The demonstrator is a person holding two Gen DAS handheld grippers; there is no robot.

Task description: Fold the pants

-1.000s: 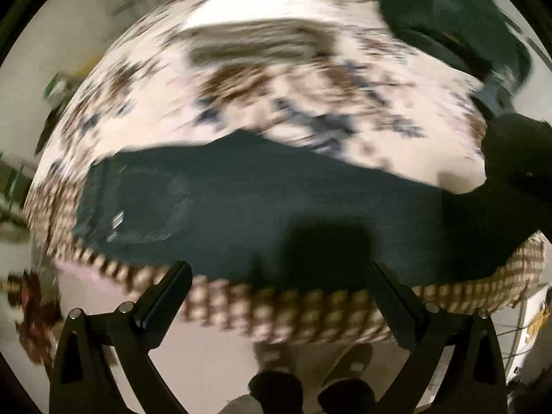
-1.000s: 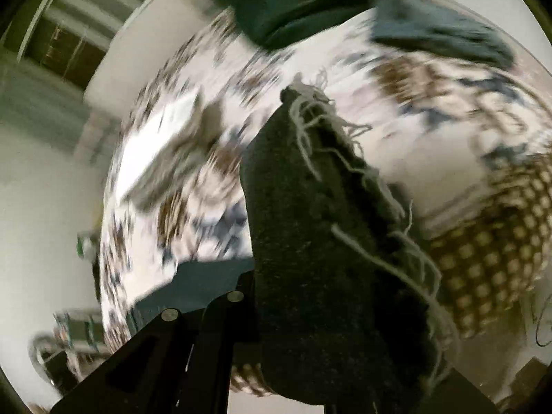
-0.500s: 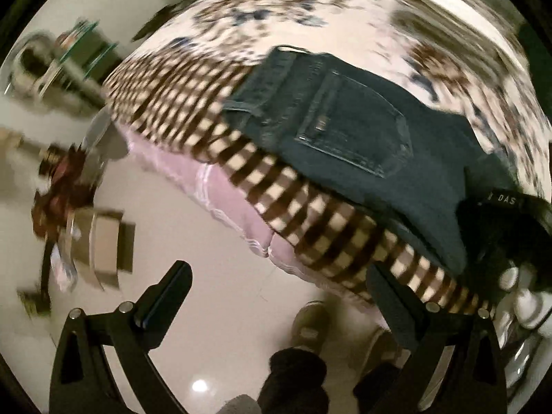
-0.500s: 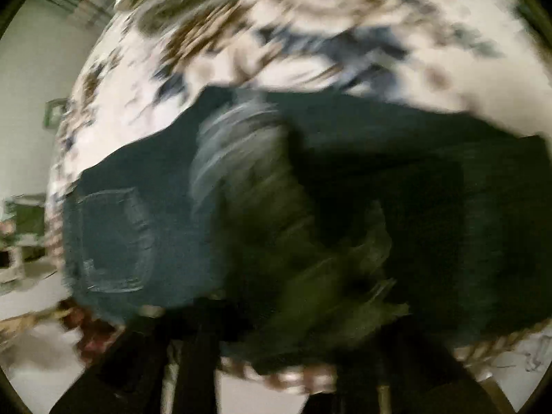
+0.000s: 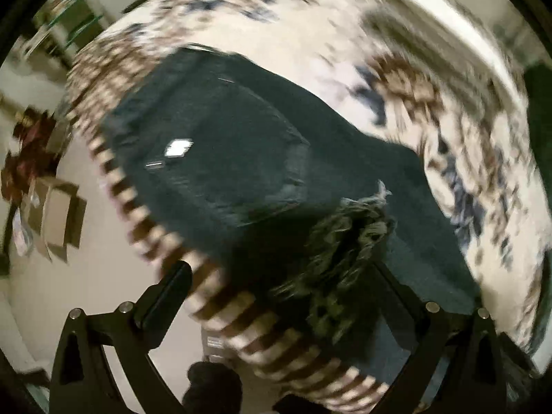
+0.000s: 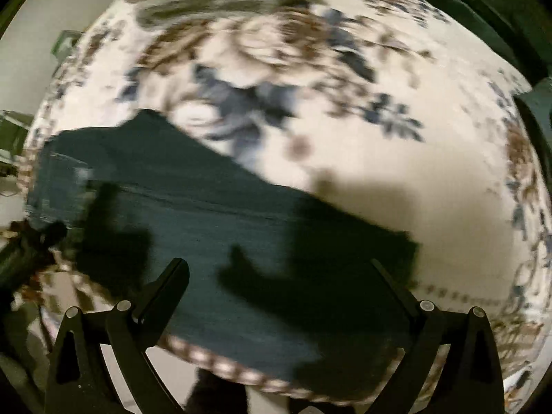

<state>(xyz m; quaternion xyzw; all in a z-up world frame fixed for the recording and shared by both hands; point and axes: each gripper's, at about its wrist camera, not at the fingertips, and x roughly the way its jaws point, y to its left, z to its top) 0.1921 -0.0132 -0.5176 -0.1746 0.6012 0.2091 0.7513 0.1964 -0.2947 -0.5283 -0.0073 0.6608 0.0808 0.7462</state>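
Dark blue jeans (image 5: pixel 241 158) lie folded over on the floral bedspread near the bed's checkered edge. In the left wrist view the back pocket faces up and the frayed leg hem (image 5: pixel 348 241) rests on top of the seat. My left gripper (image 5: pixel 279 276) is open and empty, just above the hem. In the right wrist view the jeans (image 6: pixel 241 234) lie flat along the bed edge. My right gripper (image 6: pixel 279 269) is open and empty above the folded legs.
The bed (image 6: pixel 345 86) has a white floral cover with a checkered border (image 5: pixel 241 314). Dark green clothing (image 6: pixel 483 7) lies at the far right of the bed. Cardboard boxes (image 5: pixel 58 217) and clutter stand on the floor at left. A person's feet (image 5: pixel 214 390) show below.
My right gripper carried the frayed leg end over onto the seat of the jeans, let go and opened. My left gripper swung back over the jeans.
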